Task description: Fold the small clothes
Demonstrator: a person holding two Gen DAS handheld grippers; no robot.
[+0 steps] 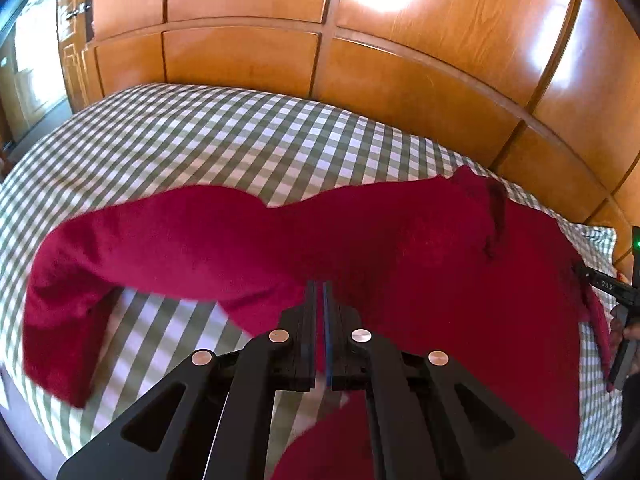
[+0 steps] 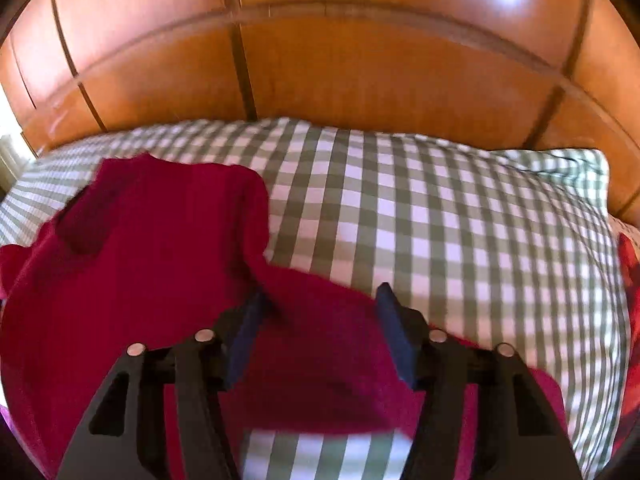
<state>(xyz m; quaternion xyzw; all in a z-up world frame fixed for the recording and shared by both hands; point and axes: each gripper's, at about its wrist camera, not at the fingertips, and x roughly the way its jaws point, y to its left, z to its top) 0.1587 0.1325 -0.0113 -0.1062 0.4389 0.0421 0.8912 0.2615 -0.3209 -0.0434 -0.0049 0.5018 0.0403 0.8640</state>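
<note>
A dark red knitted sweater point(image 1: 440, 248) lies spread on the bed. In the left wrist view my left gripper point(image 1: 320, 285) is shut on the sweater where the sleeve meets the body. That sleeve point(image 1: 120, 248) stretches out to the left, raised off the sheet with a shadow under it. My right gripper point(image 1: 624, 312) shows at the sweater's right edge. In the right wrist view the right gripper point(image 2: 320, 300) stands open above the sweater point(image 2: 152, 248), its blue pads point(image 2: 394, 320) apart, with red cloth below and between them but not pinched.
A green-and-white checked sheet point(image 1: 224, 140) covers the bed point(image 2: 440, 220). Glossy wooden wardrobe doors point(image 1: 400, 80) stand right behind it. A pillow point(image 2: 560, 168) in the same check sits at the far right, with a red patterned cloth point(image 2: 630, 264) at the right rim.
</note>
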